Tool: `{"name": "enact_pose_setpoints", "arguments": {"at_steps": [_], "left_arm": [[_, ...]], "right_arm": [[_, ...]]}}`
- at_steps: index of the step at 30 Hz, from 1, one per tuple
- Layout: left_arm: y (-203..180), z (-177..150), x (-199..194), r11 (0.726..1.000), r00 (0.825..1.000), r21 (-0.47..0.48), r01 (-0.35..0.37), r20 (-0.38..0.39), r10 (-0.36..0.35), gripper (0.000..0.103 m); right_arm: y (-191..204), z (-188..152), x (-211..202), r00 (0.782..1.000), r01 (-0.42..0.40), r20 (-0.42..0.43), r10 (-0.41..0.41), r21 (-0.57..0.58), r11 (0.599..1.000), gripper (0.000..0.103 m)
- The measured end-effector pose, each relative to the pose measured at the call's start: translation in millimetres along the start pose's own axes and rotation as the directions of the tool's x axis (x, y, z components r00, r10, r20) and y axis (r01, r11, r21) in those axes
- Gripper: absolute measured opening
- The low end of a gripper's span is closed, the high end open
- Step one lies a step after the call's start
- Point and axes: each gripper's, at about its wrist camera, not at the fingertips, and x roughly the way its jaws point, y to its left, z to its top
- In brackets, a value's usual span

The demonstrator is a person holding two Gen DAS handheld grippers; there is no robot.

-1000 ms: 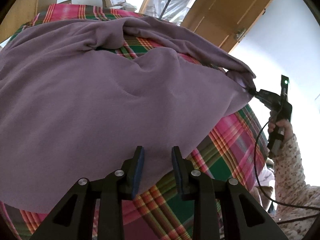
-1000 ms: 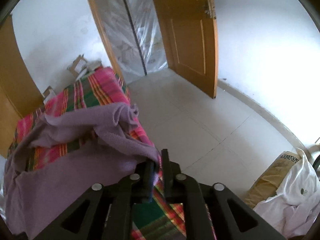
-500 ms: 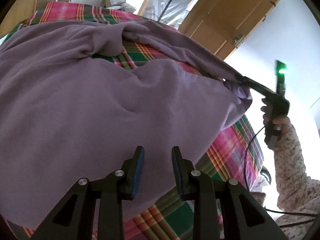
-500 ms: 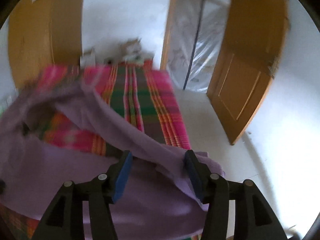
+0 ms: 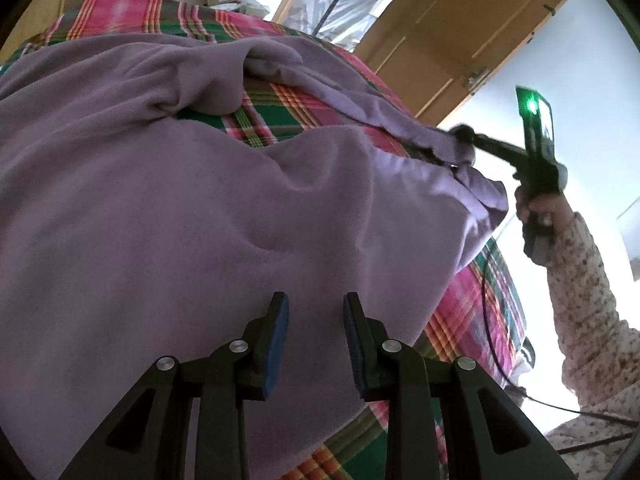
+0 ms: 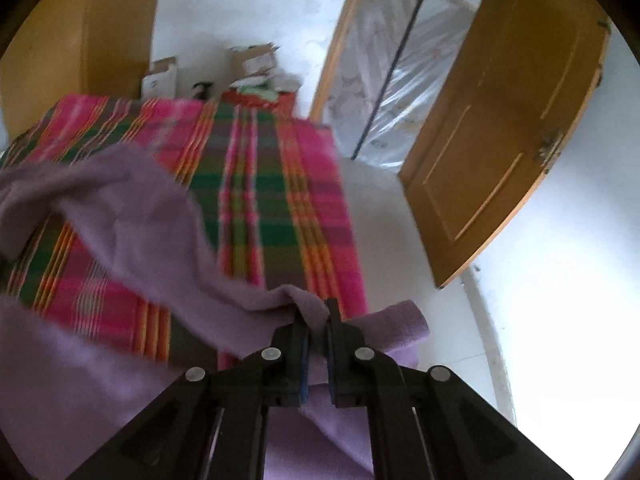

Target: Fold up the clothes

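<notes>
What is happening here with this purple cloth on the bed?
A person is folding a purple garment that lies spread on a plaid bedcover. The right gripper is shut on an edge of the garment and holds it lifted. The left gripper hovers open above the near part of the cloth, holding nothing. The garment is wrinkled and no fold is finished.

Right gripper pinching the purple cloth over the bed

The right gripper (image 6: 317, 316) has its jaws closed on a fold of the purple garment (image 6: 132, 216), which trails left and near across the plaid bedspread (image 6: 256, 184). Far off sit cardboard boxes (image 6: 252, 60); a wooden door (image 6: 500, 152) stands open at right.
</notes>
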Motion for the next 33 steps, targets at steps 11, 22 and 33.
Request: {"name": "enact_pose_setpoints", "arguments": {"at_steps": [11,22,33], "left_arm": [[2.3,3.0,5.4,1.0,1.0,-0.01,0.025,0.002,-0.025,0.029],[7.2,-4.4,-8.5,0.999,0.999,-0.05,-0.003,0.04,0.004,0.029],[47.6,-41.2,-80.0,0.962,0.967,-0.246,-0.122,0.188,0.171,0.029]], "right_arm": [[-3.0,85.6,36.3,0.994,0.053,0.086,-0.063,0.107,0.993,0.007],[-5.1,73.5,72.3,0.999,-0.011,-0.049,0.021,0.182,0.983,0.018],[-57.2,3.9,3.9,0.997,-0.079,0.009,0.08,0.297,0.952,0.037]]}}
